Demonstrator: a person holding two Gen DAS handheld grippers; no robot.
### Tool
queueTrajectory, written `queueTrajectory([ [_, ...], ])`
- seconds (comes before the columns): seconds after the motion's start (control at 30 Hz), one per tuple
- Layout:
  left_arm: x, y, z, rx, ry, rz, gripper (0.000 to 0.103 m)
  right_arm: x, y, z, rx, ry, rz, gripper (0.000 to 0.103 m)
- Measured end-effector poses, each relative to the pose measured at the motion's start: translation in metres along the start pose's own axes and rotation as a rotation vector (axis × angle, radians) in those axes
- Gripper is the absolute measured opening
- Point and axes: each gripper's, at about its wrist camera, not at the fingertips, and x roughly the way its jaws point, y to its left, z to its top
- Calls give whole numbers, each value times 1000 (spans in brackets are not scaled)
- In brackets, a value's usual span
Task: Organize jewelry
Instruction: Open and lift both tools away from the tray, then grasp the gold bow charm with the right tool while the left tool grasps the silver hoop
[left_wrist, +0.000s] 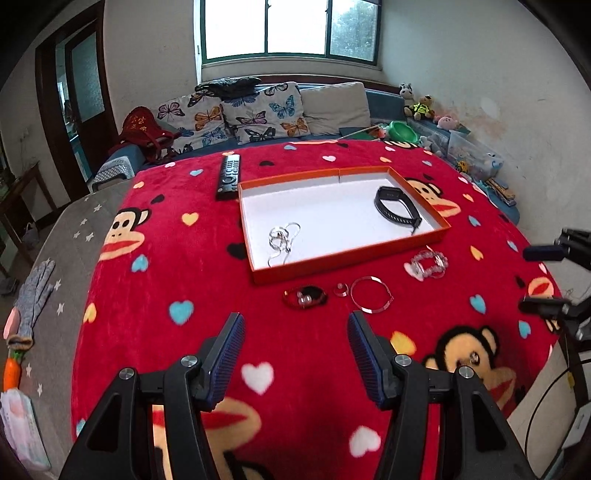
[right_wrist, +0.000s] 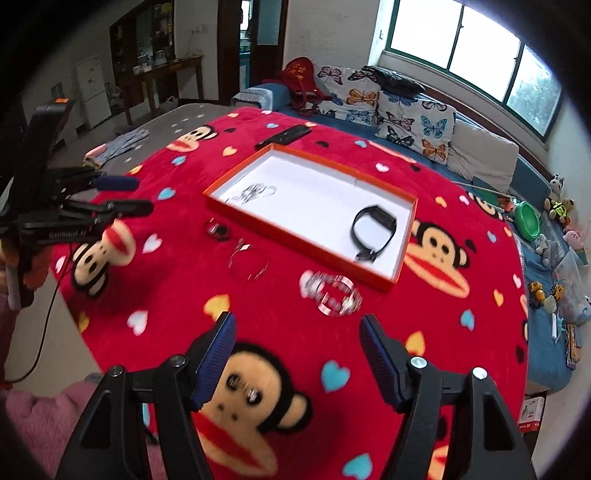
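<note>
Jewelry half sorted on a plush red blanket

Jewelry lay partly inside and partly outside a shallow orange cardboard tray (left_wrist: 347, 254) with a white floor, set on a fleecy red blanket (left_wrist: 177, 229) printed with monkey faces and hearts. Inside the tray, a thin silver chain necklace (left_wrist: 282, 240) sat tangled at the near left corner, and a black rubbery smart band (left_wrist: 397, 208) curled in a loop toward the far right. On the blanket just in front of the tray's near edge lay a dark red beaded bracelet (left_wrist: 306, 296), a small silver ring (left_wrist: 340, 289), a thin round silver bangle (left_wrist: 370, 294) and, farther right, a clear crystal bead bracelet (left_wrist: 426, 264). A black remote control (left_wrist: 228, 177) rested touching the tray's far left corner.

The left gripper (left_wrist: 295, 354) hovered over the near blanket, tilted downward, its ribbed blue pads (left_wrist: 227, 360) apart and holding nothing. The right gripper (right_wrist: 297, 356) hovered likewise, its blue-padded fingers spread wide and empty, with the crystal bracelet just beyond its tips.

The left wrist view was sharp and caught the right gripper's fingers at its right edge. The right wrist view was blurred, yet it alone showed the left gripper from the side, a pink fuzzy sleeve (right_wrist: 40, 417) at the lower left, and two small silver earrings (right_wrist: 243, 387) on a monkey face near its own fingers. A grey knit glove (left_wrist: 35, 291) lay on the grey starred cover at the left.
</note>
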Motion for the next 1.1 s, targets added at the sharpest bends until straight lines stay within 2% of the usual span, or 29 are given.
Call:
queueTrajectory([
  [0.07, -3, -3, -10, -3, 3, -8, 61, 7, 7, -16, -12, 14, 5, 72],
  [0.13, -2, -5, -16, -10, 9, -18, 61, 13, 14, -31, -21, 29, 14, 60],
  [0.3, 7, -12, -26, -12, 30, -42, 58, 33, 22, -58, -12, 47, 51, 47],
  [0.63, 33, -24, -29, -22, 82, -106, 54, 54, 21, -70, 5, 62, 132, 32],
  [0.97, 64, -42, -20, -26, 115, -148, 52, 58, 23, -72, -41, 34, 144, 23],
  [1.0, 68, -44, -18, -27, 117, -148, 52, 58, 23, -71, -47, 32, 145, 18],
  [1.1, 83, -52, -11, -34, 132, -155, 52, 57, 27, -72, -84, 24, 145, 13],
])
